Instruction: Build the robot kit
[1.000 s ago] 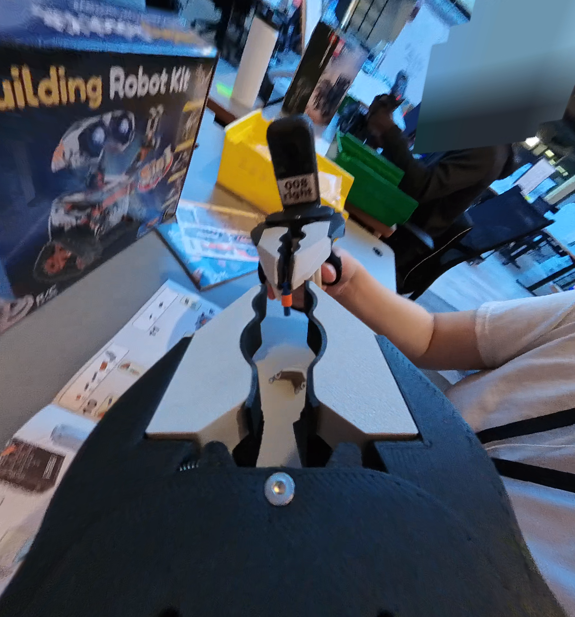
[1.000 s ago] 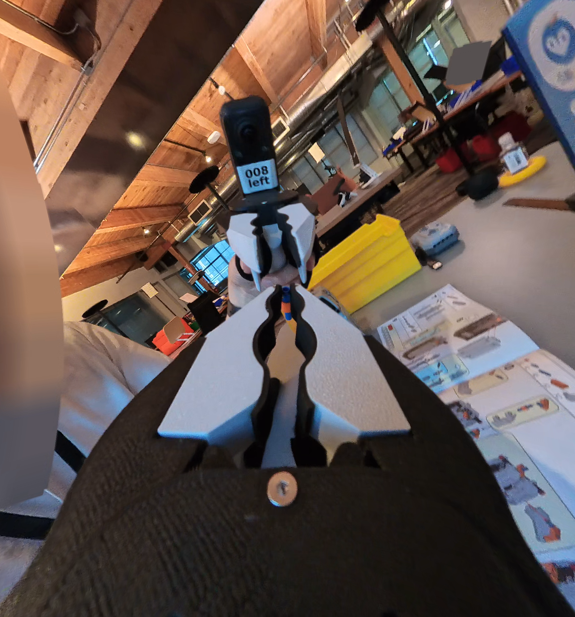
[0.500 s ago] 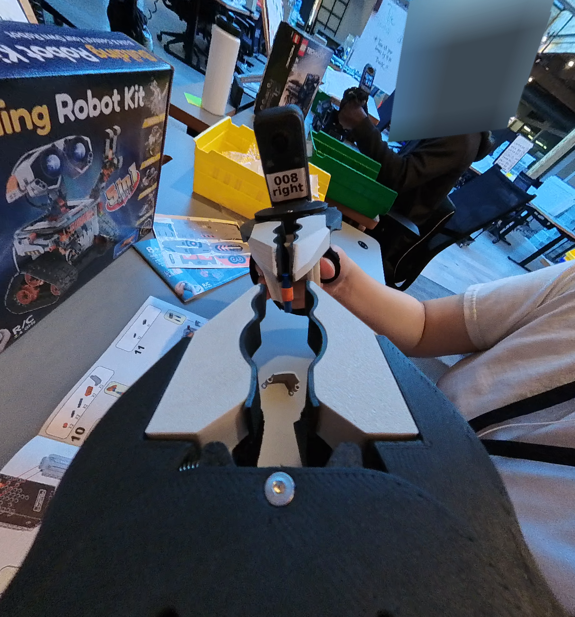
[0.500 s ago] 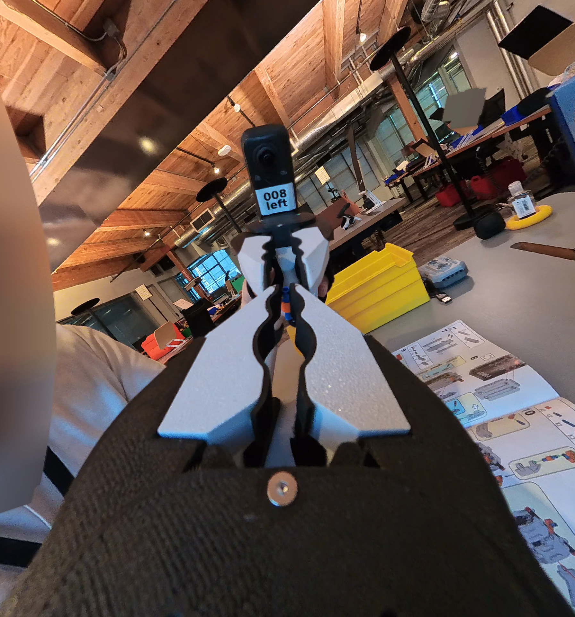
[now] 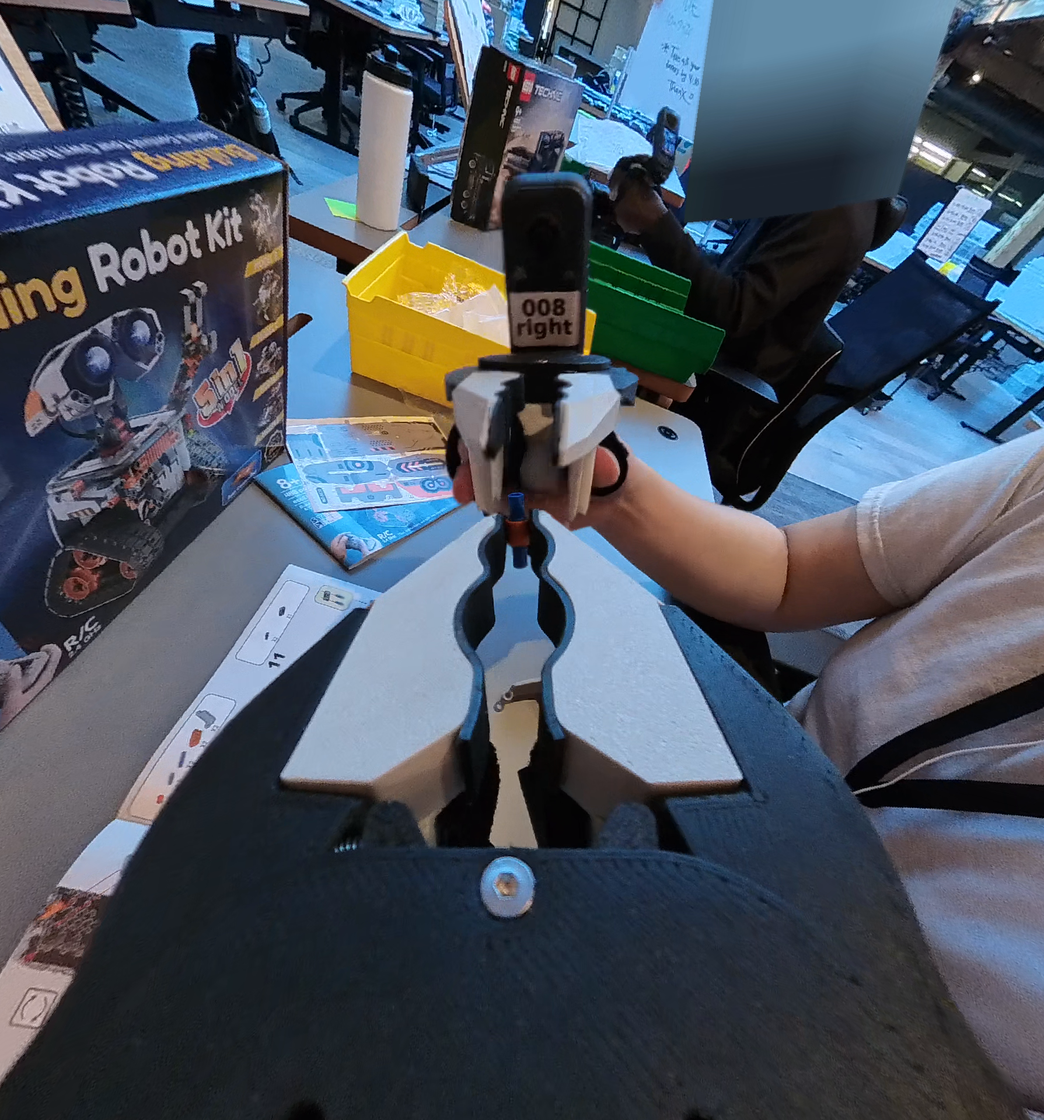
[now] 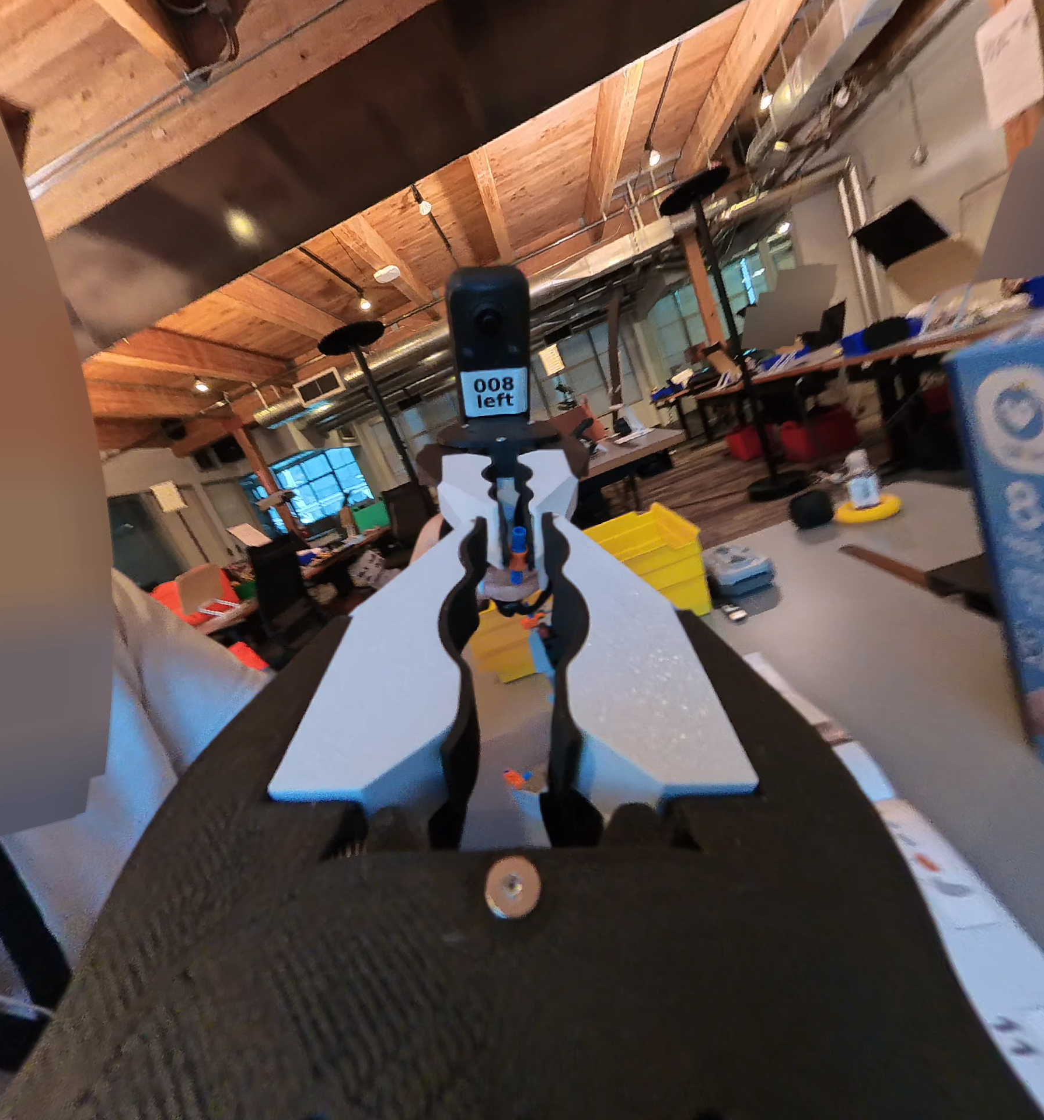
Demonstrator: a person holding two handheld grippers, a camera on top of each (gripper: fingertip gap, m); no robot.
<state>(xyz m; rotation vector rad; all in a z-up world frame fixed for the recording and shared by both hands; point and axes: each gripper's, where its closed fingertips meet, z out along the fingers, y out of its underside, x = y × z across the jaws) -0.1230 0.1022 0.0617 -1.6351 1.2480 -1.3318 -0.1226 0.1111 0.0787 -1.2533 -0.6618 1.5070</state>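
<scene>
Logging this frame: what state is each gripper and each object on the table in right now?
left gripper: shut on blue-and-orange pin
right gripper: open, tips either side of the pin
blue-and-orange pin: in the air, pinched by the left gripper
robot kit box: upright, closed
instruction sheet: unfolded, flat on the table
yellow bin: open-topped, clear bags inside
white bottle: upright, capped
</scene>
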